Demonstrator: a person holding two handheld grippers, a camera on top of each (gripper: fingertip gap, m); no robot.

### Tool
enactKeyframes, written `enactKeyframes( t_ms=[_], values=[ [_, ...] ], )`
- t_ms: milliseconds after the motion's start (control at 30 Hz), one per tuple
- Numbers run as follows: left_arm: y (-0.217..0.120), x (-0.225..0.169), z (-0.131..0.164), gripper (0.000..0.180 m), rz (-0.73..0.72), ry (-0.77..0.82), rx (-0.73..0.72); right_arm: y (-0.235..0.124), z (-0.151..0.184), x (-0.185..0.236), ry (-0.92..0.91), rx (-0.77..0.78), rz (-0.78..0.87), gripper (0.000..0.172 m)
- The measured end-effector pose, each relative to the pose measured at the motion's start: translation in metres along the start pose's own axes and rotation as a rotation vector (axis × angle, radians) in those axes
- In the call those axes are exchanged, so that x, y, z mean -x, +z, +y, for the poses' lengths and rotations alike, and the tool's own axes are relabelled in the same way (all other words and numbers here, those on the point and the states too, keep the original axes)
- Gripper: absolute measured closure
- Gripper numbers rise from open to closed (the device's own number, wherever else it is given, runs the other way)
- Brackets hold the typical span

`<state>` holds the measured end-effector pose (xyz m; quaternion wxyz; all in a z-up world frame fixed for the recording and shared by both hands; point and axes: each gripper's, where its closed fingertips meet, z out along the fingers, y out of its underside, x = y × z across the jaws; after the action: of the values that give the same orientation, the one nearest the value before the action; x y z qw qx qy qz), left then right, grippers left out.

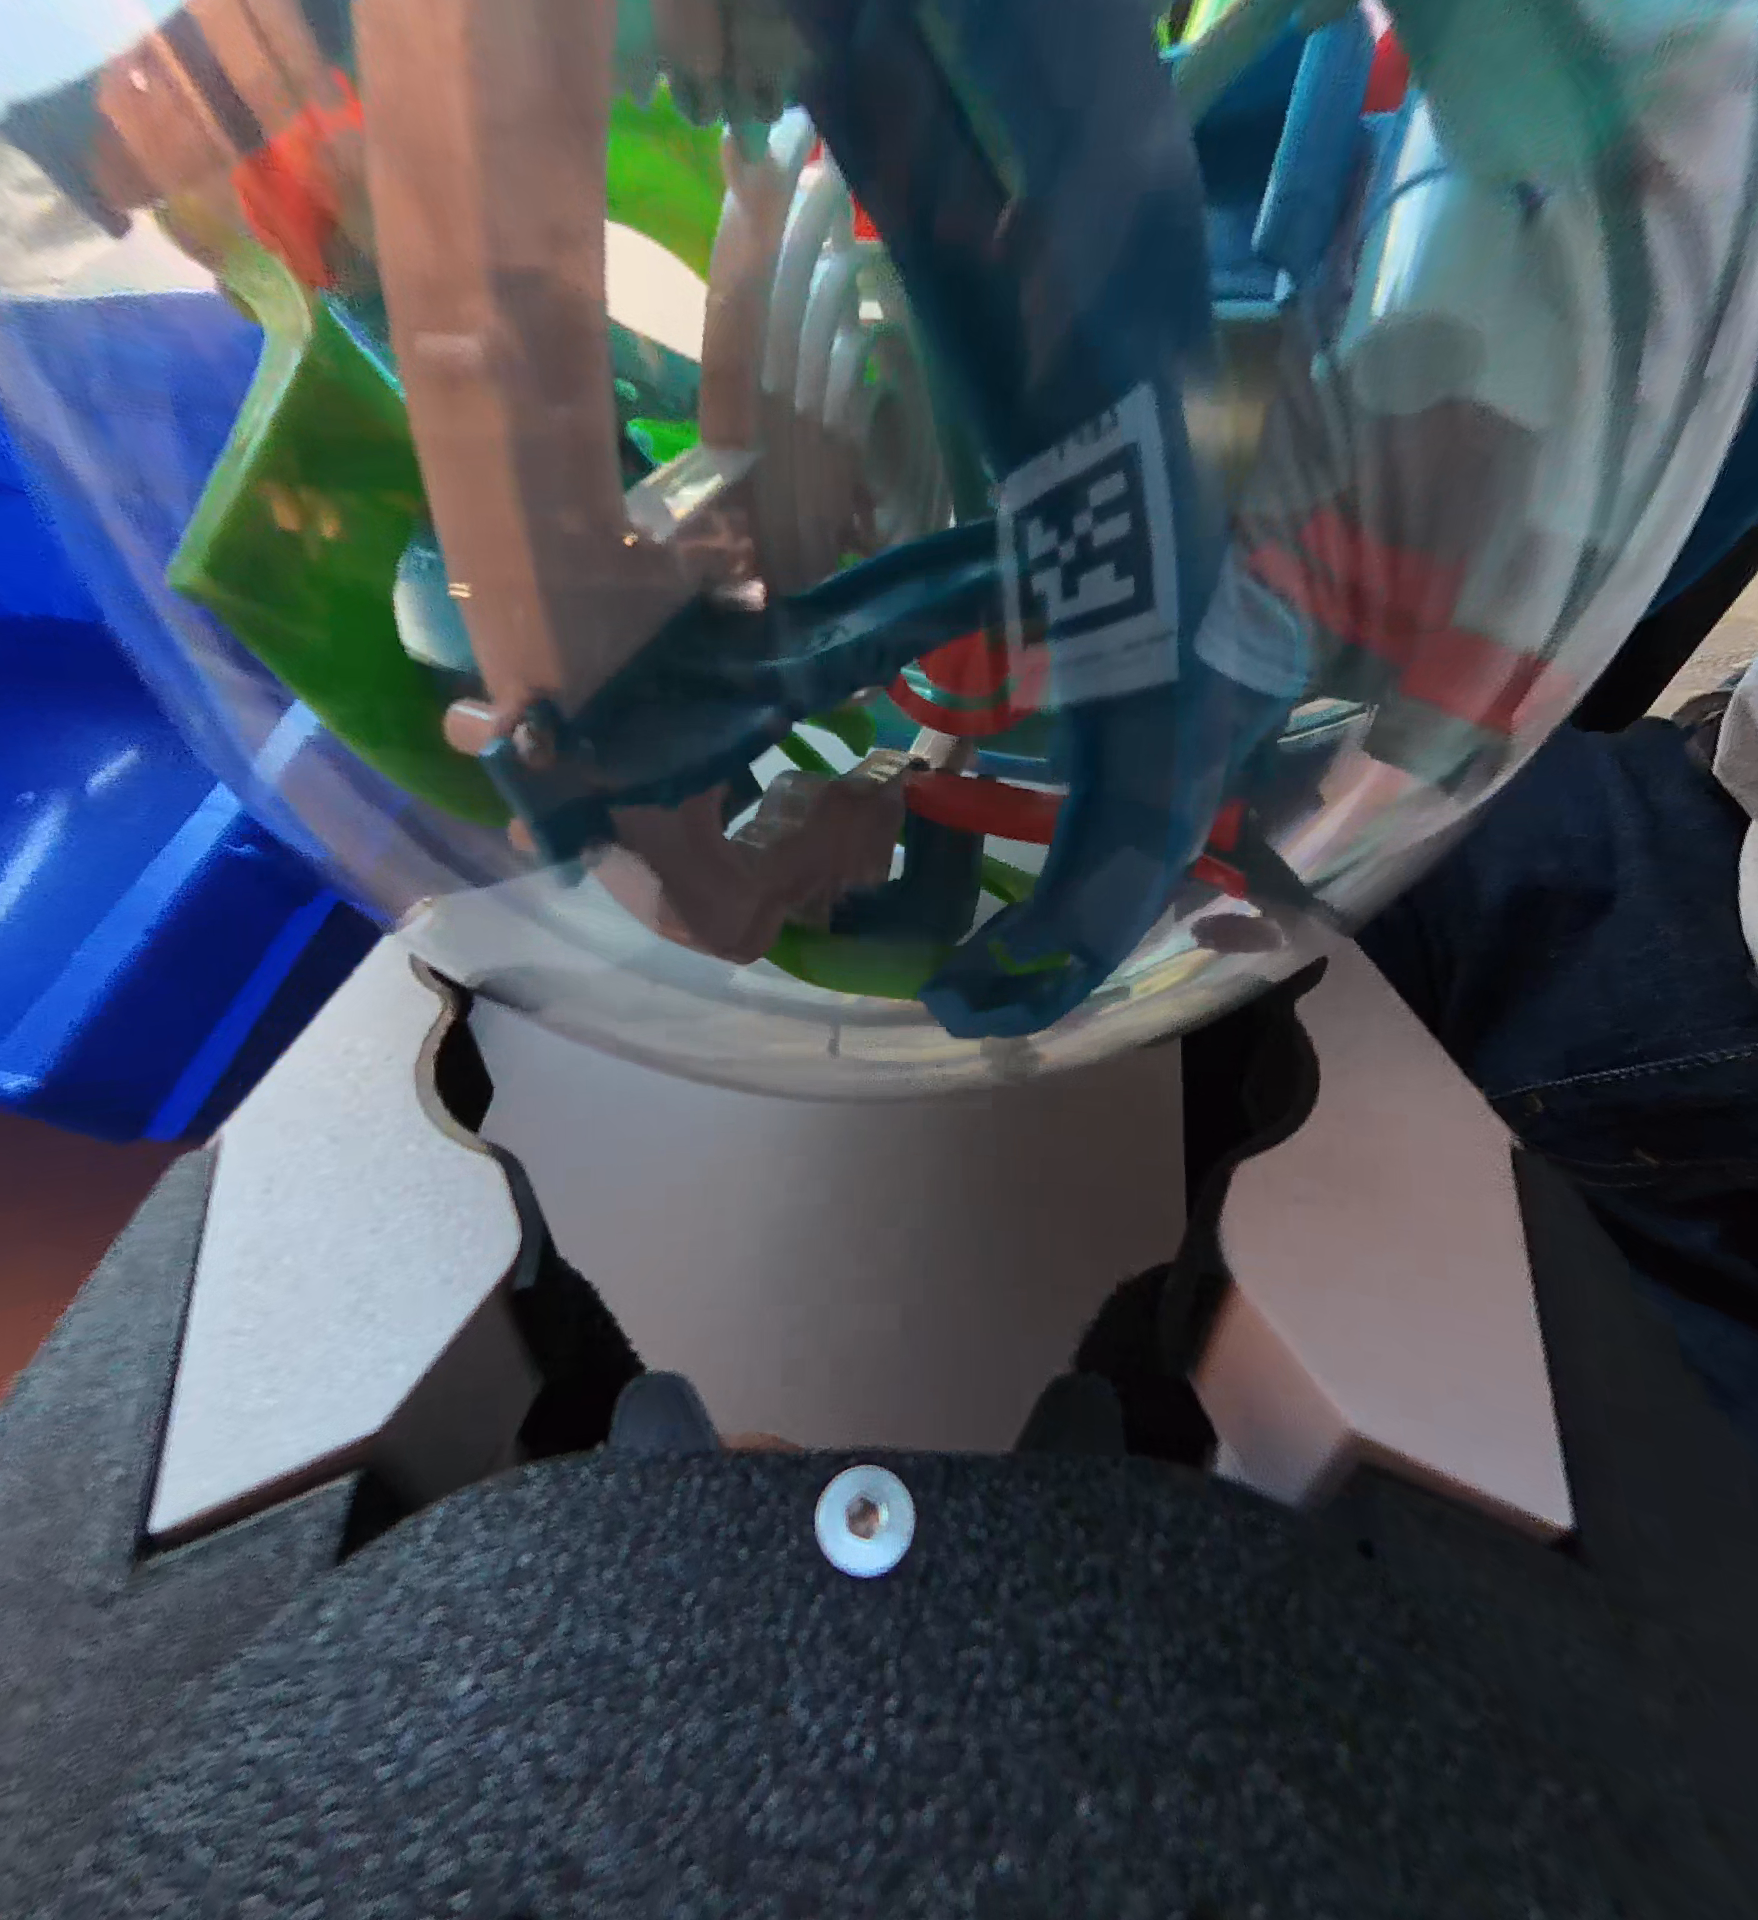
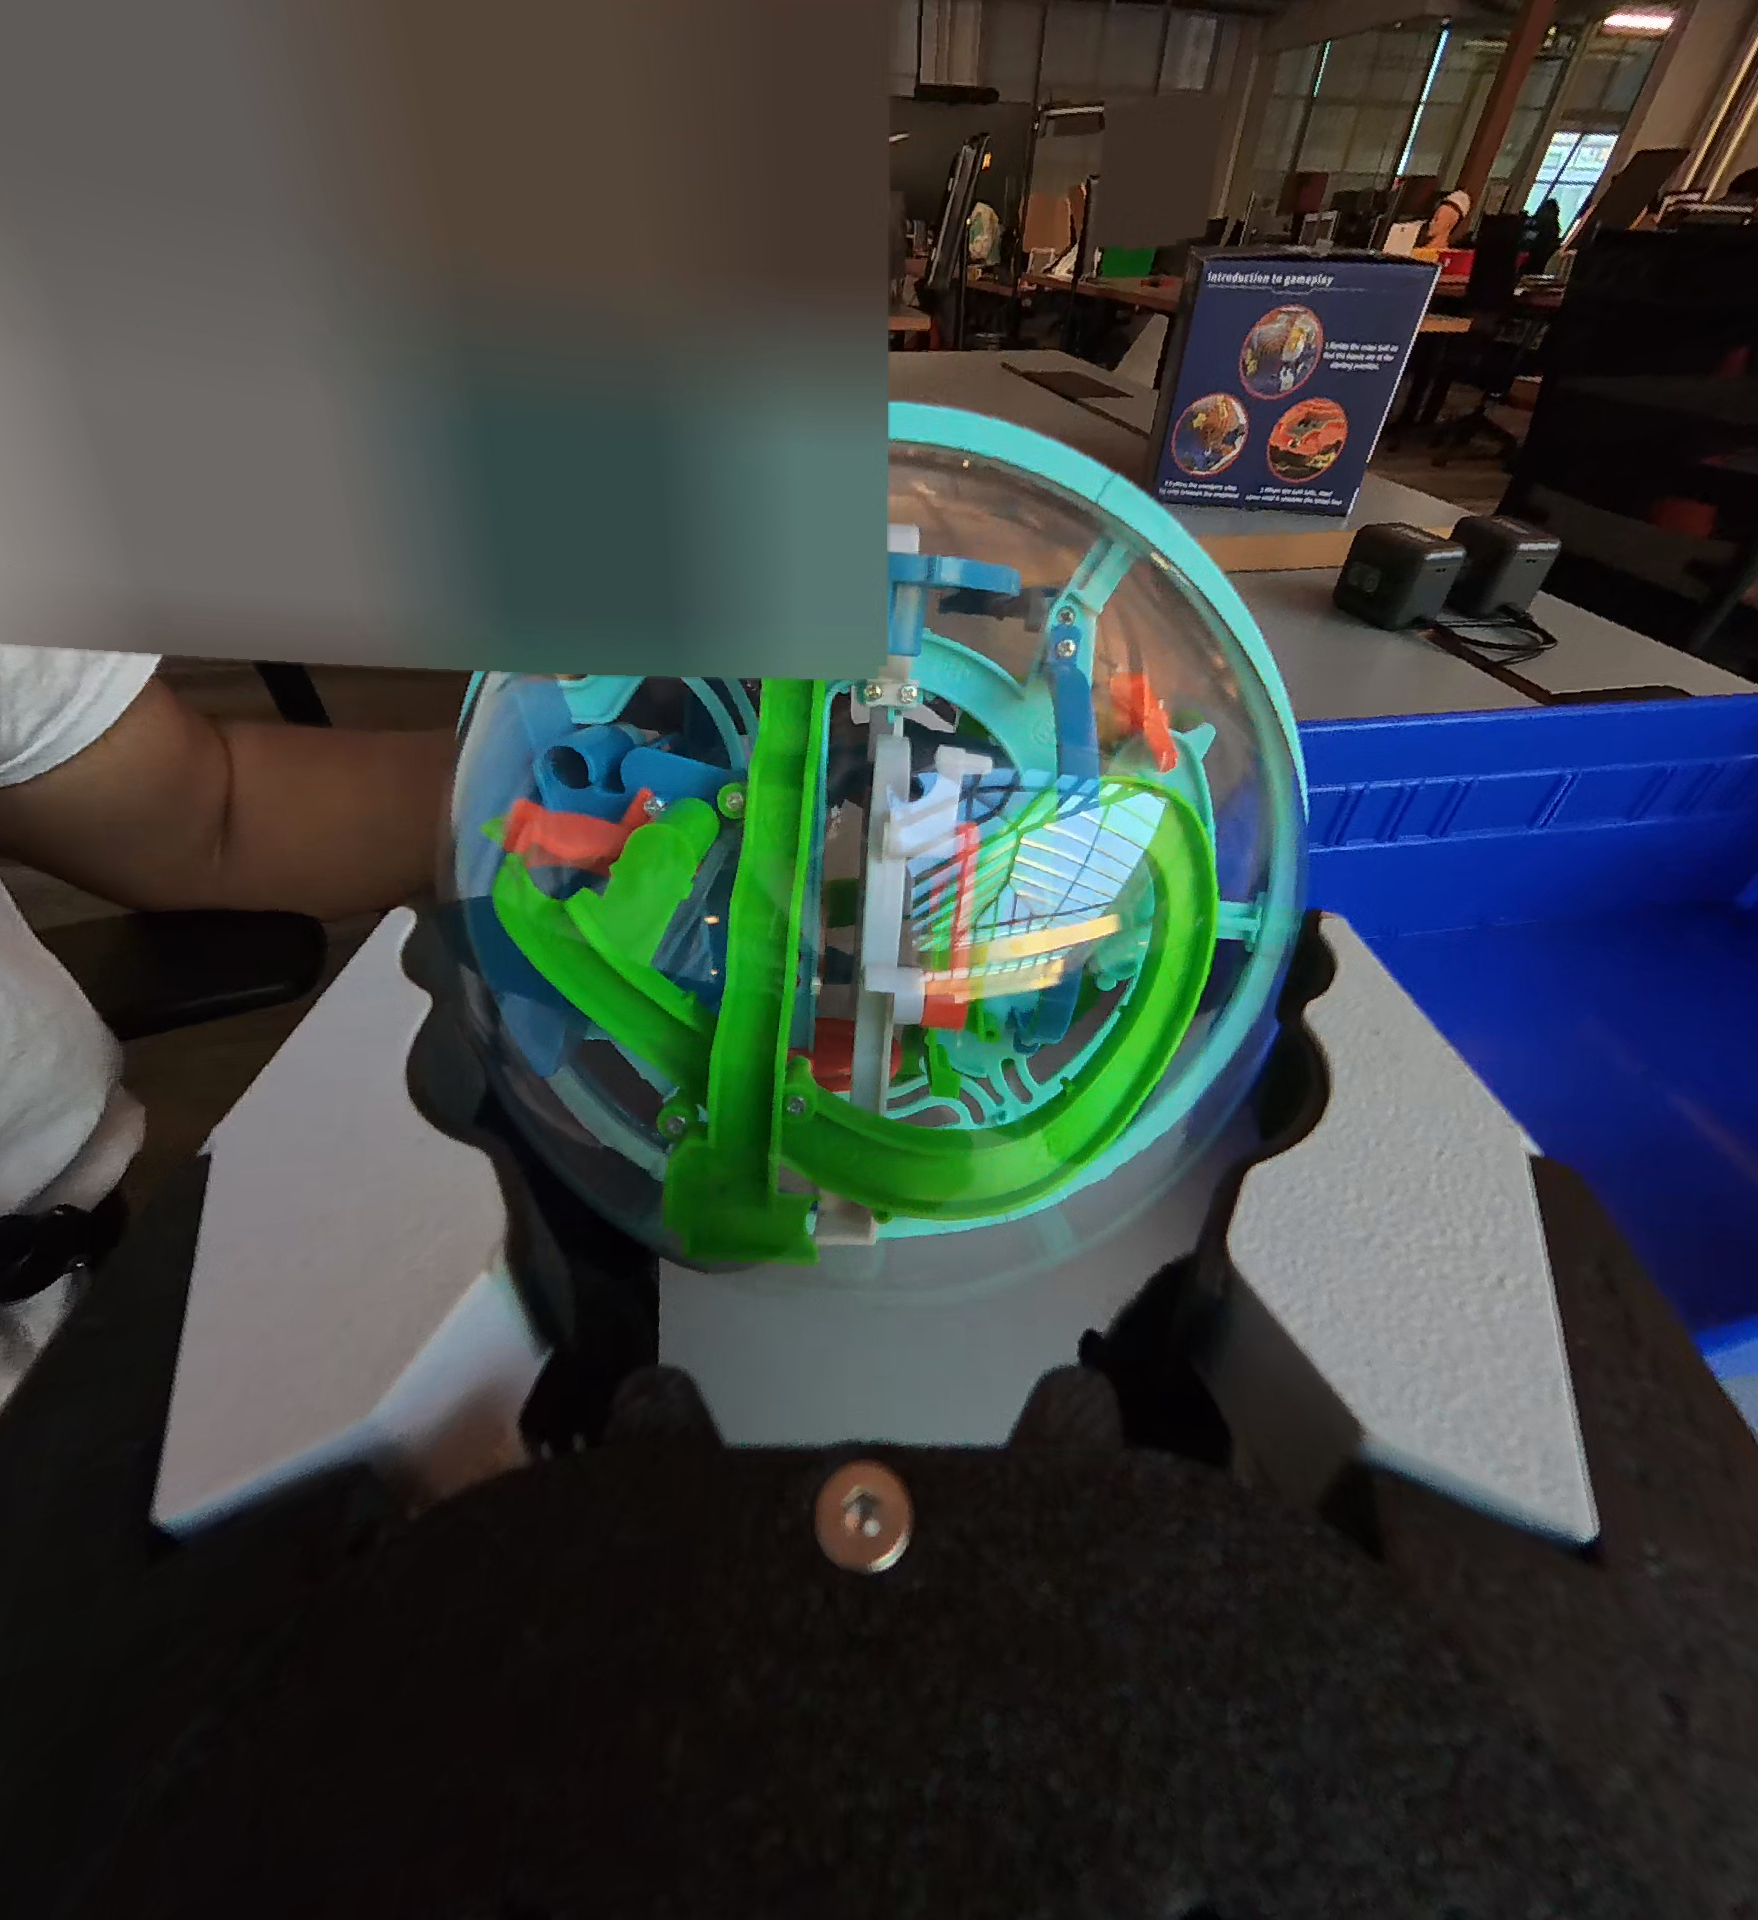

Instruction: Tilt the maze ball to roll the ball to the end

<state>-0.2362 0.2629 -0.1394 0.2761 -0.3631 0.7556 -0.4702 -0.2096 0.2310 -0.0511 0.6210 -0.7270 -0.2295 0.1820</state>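
Tilting is underway as far as I can judge: you've got the clear plastic maze ball with green, teal, blue and red tracks inside lifted and cradled between both tools. I can't spot the small rolling ball in either view, so I can't tell how far along the track it is or how much of the run is left; treat the finish as not yet reached.

Your right gripper stands wide, its dark pads closed on the sphere's left and right flanks. The sphere sits deep in that gap, close to the gripper body.

Your left gripper is also spread wide, with the sphere's curved shell resting across its fingertips; the view is blurred and pad contact isn't clear.

A blue plastic bin sits to the right of the sphere in the right wrist view.
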Motion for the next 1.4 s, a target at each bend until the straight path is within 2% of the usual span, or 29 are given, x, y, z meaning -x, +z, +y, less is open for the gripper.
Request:
enactKeyframes(
  t_ms=[33,267,433,667,900,1067,1233,1400],
  values=[
    [0.002,-0.001,0.002,0.033,0.003,-0.004,-0.001,0.0,0.001,0.0,0.002,0.005,0.001,0.022],
    [0.013,-0.002,0.017,0.034,0.01,-0.002,0.102,0.002,0.004,0.002,-0.036,0.043,0.029,0.023],
    [0.014,-0.004,0.017,0.034,0.03,-0.016,0.104,0.004,0.0,0.002,-0.025,0.042,0.046,0.021],
    [0.027,-0.004,0.041,0.037,-0.004,0.035,0.273,0.001,0.012,0.008,-0.106,0.071,0.081,0.022],
    [0.03,-0.003,0.044,0.04,-0.01,0.03,0.298,-0.004,0.02,0.004,-0.084,0.067,0.091,0.022],
    [0.022,-0.004,0.027,0.04,-0.012,-0.001,0.181,-0.01,0.029,-0.002,0.001,0.065,0.046,0.021],
    [0.022,-0.012,0.01,0.038,-0.016,-0.133,0.111,-0.019,0.028,-0.011,0.157,-0.047,-0.048,0.021],
    [0.001,-0.017,-0.038,0.039,-0.063,-0.174,-0.038,-0.03,-0.002,-0.011,0.264,-0.177,-0.117,0.021]
  ],
)
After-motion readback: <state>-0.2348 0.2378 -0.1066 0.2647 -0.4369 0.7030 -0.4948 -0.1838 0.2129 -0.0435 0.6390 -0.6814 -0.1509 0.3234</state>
